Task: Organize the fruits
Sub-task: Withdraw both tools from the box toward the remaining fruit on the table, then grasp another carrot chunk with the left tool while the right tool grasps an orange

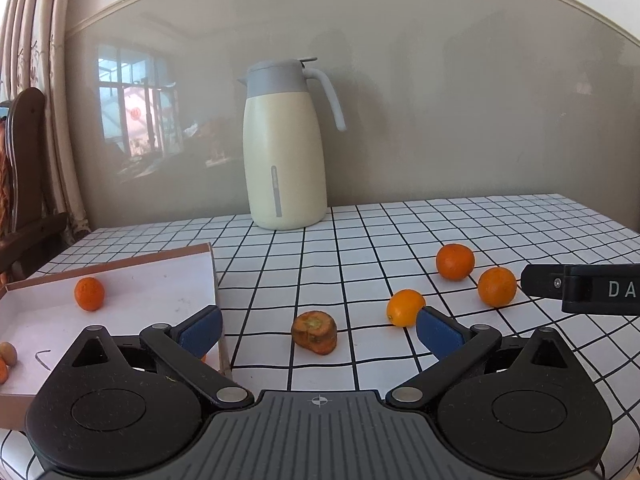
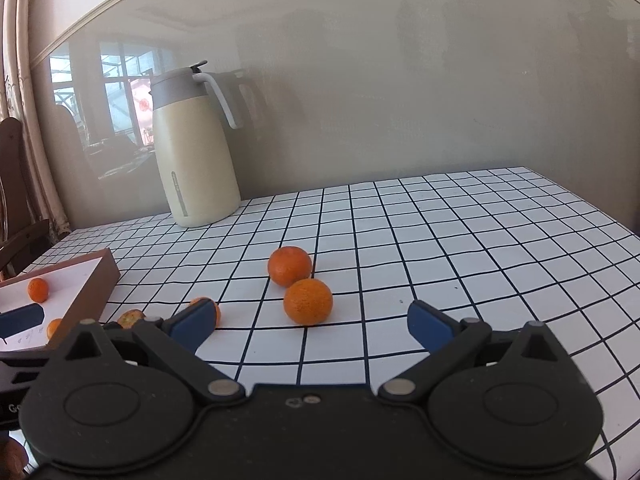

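Observation:
My left gripper (image 1: 318,330) is open and empty, low over the checked tablecloth, with a brownish squashed fruit (image 1: 314,333) between its blue fingers and a yellow-orange fruit (image 1: 405,307) by the right finger. Two mandarins (image 1: 455,261) (image 1: 497,286) lie further right. A white tray with a brown rim (image 1: 160,292) on the left holds one mandarin (image 1: 89,293) and small fruits at its near edge. My right gripper (image 2: 310,322) is open and empty, just behind a mandarin (image 2: 308,301), with another mandarin (image 2: 289,266) beyond it. The tray (image 2: 94,284) shows at the left.
A cream thermos jug with a grey lid (image 1: 282,148) stands at the back of the table against the wall; it also shows in the right wrist view (image 2: 192,148). A dark wooden chair (image 1: 24,184) and curtains are at the far left.

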Demonstrator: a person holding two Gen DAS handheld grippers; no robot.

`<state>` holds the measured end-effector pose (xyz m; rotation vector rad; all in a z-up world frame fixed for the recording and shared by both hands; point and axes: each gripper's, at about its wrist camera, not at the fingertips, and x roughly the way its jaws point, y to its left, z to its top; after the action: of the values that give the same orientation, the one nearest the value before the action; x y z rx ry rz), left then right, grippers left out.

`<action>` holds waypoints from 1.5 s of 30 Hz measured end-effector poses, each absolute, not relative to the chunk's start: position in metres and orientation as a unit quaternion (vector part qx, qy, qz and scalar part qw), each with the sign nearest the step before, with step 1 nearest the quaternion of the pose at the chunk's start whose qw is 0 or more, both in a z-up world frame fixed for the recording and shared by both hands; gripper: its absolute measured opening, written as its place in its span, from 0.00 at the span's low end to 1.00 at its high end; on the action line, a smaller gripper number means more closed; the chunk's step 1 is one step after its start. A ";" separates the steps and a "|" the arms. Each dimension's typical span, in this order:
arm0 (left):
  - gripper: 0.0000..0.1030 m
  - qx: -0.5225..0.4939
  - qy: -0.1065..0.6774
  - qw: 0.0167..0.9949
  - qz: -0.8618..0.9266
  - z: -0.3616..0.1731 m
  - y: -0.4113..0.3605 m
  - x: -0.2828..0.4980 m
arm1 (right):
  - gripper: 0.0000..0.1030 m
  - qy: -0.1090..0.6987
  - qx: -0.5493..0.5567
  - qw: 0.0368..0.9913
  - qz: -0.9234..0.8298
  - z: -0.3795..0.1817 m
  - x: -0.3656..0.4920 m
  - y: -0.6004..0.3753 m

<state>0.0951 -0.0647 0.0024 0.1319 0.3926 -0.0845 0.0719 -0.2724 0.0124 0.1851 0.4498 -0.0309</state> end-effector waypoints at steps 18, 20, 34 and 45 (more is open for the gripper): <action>0.83 0.067 0.240 0.968 -0.022 -0.016 -0.069 0.122 | 0.73 0.254 0.100 0.962 -0.004 0.002 0.095 -0.271; 0.80 0.069 0.240 0.968 -0.020 -0.017 -0.070 0.126 | 0.71 0.256 0.101 0.961 -0.002 0.001 0.100 -0.270; 0.62 0.062 0.261 0.963 -0.016 -0.024 -0.076 0.154 | 0.56 0.284 0.087 0.955 -0.001 -0.003 0.135 -0.264; 0.57 0.079 0.268 0.960 -0.002 -0.026 -0.081 0.160 | 0.40 0.311 0.080 0.947 -0.006 -0.014 0.155 -0.261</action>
<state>0.1603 -0.0811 -0.0258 0.1602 0.5426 -0.0040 0.1551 -0.2607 -0.0139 0.1620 0.6322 -0.0121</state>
